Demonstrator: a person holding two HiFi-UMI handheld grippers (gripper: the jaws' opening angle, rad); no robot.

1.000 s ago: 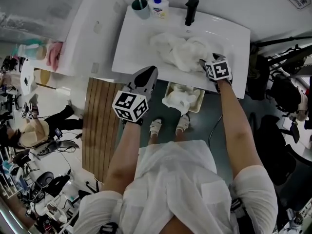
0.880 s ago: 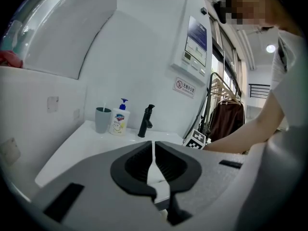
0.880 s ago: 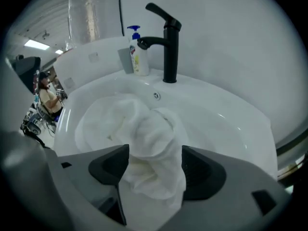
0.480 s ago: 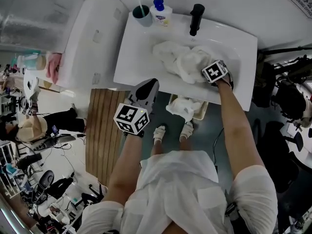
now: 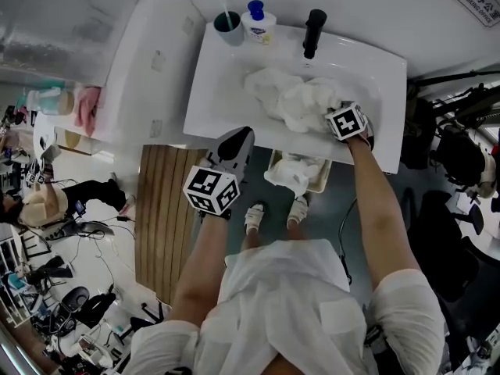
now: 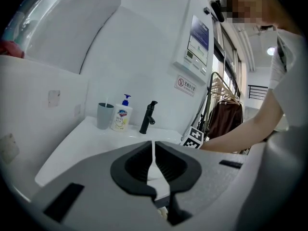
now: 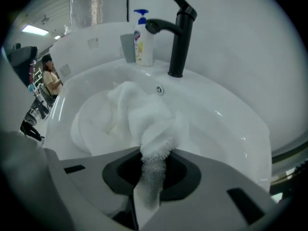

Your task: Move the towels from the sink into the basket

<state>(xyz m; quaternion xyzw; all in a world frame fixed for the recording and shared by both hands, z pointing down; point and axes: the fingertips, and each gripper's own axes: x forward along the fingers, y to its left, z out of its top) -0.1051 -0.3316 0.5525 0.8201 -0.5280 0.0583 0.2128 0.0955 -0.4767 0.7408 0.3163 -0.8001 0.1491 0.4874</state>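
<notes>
A heap of white towels (image 5: pixel 293 100) lies in the white sink (image 5: pixel 226 76). My right gripper (image 5: pixel 332 114) reaches over the sink's front right rim into the heap. Its jaws are closing, and in the right gripper view a twisted fold of towel (image 7: pixel 144 124) is pinched in the right gripper (image 7: pixel 153 170). Another white towel (image 5: pixel 287 170) sits in the basket (image 5: pixel 319 180) on the floor under the sink. My left gripper (image 5: pixel 237 137) hovers at the sink's front edge. In the left gripper view the left gripper (image 6: pixel 153 155) is shut with nothing in it.
A black faucet (image 5: pixel 312 23), a soap bottle (image 5: pixel 258 20) and a grey cup (image 5: pixel 227 20) stand along the sink's back rim. A white counter (image 5: pixel 141 45) adjoins the sink on the left. A wooden slatted board (image 5: pixel 162 201) lies on the floor left of the basket.
My right gripper moved from the sink's front rim into the towel heap and its jaws came together on a fold. The left gripper has hardly moved.
</notes>
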